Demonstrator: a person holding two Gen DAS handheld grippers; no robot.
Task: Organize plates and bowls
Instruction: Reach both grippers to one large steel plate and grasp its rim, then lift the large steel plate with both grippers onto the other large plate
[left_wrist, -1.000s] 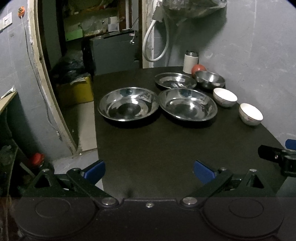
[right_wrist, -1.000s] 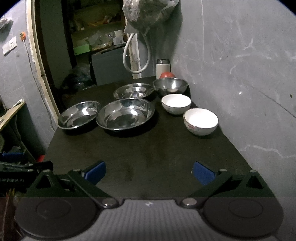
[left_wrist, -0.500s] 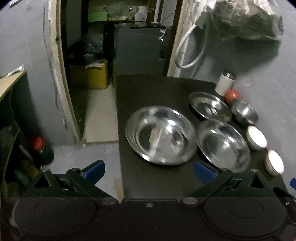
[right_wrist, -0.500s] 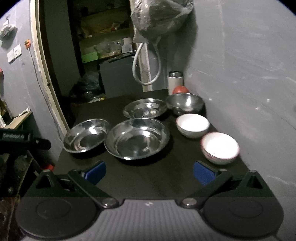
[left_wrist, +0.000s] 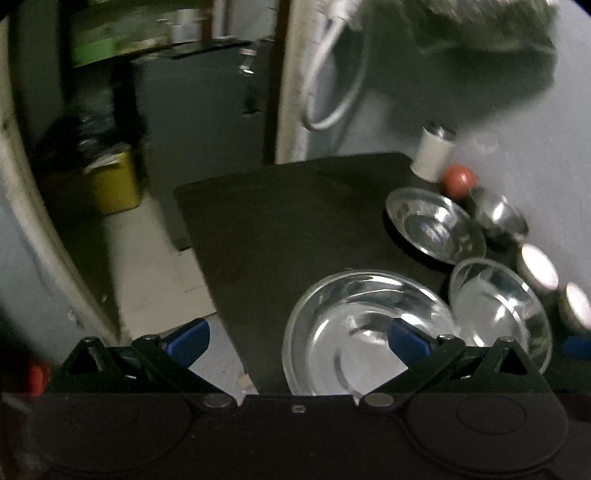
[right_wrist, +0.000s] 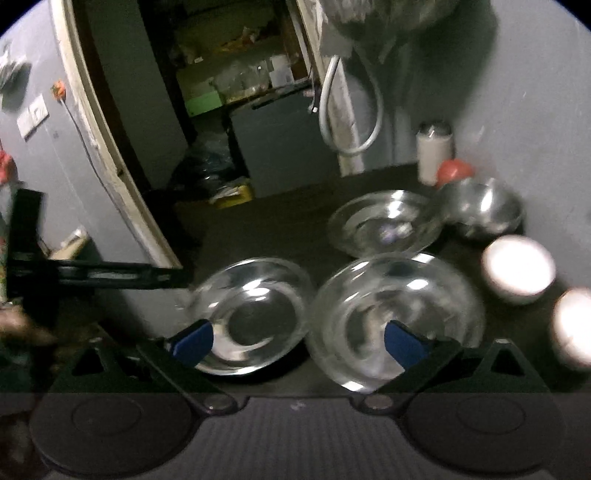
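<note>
Hovering with fingers apart and empty, the left gripper (left_wrist: 297, 334) has the near steel plate (left_wrist: 364, 332) just below its right finger; thin, light and slick, it looks best pinched at the rim. From the right gripper (right_wrist: 299, 338), also spread, two plates sit below, and white bowls (right_wrist: 519, 269), breakable, show clearly off right.

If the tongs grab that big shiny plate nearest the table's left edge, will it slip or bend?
The big shiny plate looks like polished steel, so it is probably stiff and won't bend. Its smooth, glossy rim may well slide between the tongs. It looks thin and shallow, so it is likely light, and could tilt if pinched at one edge.
</note>
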